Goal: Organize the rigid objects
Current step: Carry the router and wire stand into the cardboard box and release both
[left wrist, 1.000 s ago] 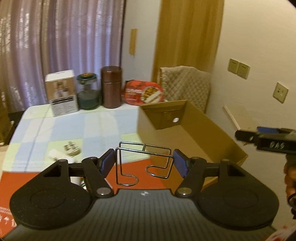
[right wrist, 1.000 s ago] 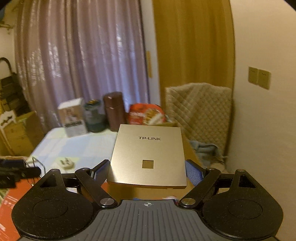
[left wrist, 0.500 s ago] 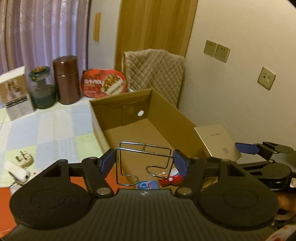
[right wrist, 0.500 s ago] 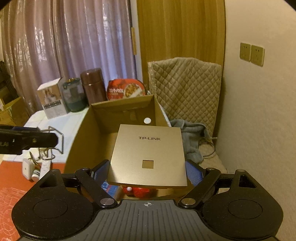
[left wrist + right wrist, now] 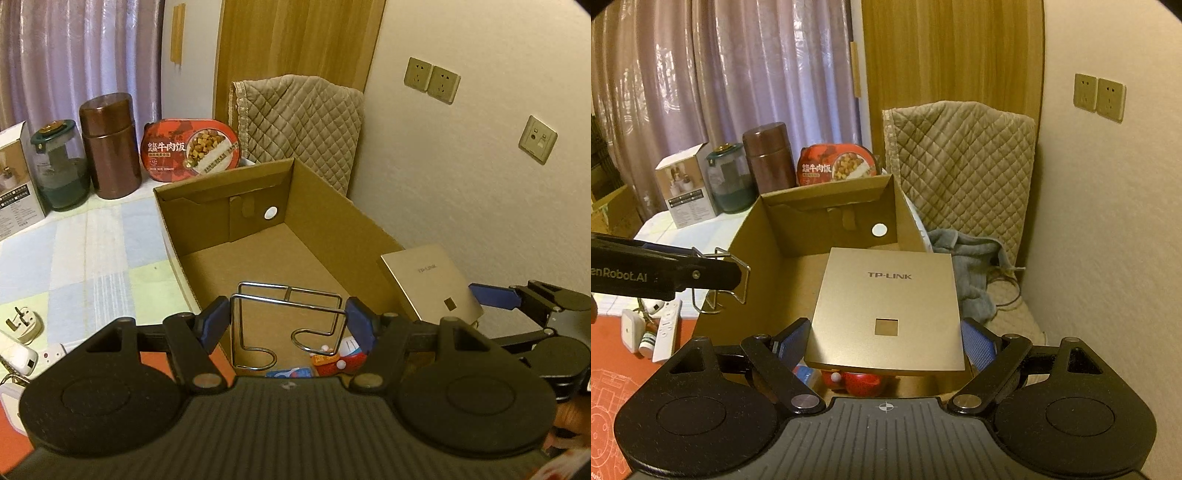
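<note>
the left gripper (image 5: pixel 289 317) pinches a bent wire rack (image 5: pixel 286 325) by its two upright sides, holding it over the near end of the open cardboard box (image 5: pixel 321 206) that sits at the table's right edge, beside the wall. the rack is thin chromed steel rod, stiff and probably very light, with an open rectangular frame and two curled hooks at the bottom; smooth round wire like that could pivot or slide between the pads, so the grip on the straight sides looks the sensible one, and it should take being set down without harm. the right gripper (image 5: pixel 886 341) is closed on a flat square tp-link device (image 5: pixel 888 306), champagne-gold with a matte, lightly satin shell, rounded edges and a small square window near its front; the blue pads (image 5: pixel 977 345) press its two opposite side edges near the back, and it hangs out level over the box. it is rigid plastic, likely light, but slick on the flanks and with most of its body beyond the pads, so it could droop or slip if jolted. the box is plain corrugated card, its floor mostly bare, with a red toy (image 5: pixel 862 382) and a blue packet (image 5: pixel 290 372) at its near end. the checked tablecloth (image 5: pixel 92 258) is soft cloth.
</note>
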Demonstrator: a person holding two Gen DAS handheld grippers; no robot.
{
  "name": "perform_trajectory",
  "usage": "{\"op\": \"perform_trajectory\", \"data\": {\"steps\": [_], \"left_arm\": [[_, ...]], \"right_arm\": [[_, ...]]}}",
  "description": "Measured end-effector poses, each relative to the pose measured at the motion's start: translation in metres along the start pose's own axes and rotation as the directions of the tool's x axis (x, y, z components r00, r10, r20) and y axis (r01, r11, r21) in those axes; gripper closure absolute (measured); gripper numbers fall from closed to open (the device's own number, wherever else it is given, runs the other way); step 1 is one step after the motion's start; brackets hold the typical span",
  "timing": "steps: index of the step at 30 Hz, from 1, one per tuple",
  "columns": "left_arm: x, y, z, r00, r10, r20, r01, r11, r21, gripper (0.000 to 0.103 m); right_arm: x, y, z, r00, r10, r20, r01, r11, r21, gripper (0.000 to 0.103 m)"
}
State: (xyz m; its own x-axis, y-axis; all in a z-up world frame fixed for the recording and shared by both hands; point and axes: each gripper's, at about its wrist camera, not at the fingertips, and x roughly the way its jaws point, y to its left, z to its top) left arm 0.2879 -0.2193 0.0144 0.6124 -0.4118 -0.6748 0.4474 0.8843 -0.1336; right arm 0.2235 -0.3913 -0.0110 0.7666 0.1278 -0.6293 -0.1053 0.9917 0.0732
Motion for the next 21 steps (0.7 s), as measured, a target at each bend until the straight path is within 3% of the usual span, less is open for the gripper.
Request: {"op": "perform_trajectory", "data": {"steps": [7, 10, 21], "left_arm": [[0.008, -0.002, 0.006, 1.000, -0.005, -0.003, 0.005, 1.000, 0.010, 0.038], [0.005, 0.001, 0.010, 1.000, 0.006, 0.015, -0.006, 1.000, -0.004, 0.028], [-0.024, 0.019, 0.002, 0.998, 0.048, 0.045, -0.045, 0.997, -0.064, 0.028]], "right_arm": [[0.001, -0.001, -0.001, 1.000, -0.003, 0.000, 0.003, 1.000, 0.005, 0.020], [0.000, -0.001, -0.001, 1.000, -0.003, 0.000, 0.003, 1.000, 0.007, 0.020], [-0.005, 0.004, 0.002, 1.000, 0.010, 0.011, -0.010, 1.000, 0.010, 0.020]]}}
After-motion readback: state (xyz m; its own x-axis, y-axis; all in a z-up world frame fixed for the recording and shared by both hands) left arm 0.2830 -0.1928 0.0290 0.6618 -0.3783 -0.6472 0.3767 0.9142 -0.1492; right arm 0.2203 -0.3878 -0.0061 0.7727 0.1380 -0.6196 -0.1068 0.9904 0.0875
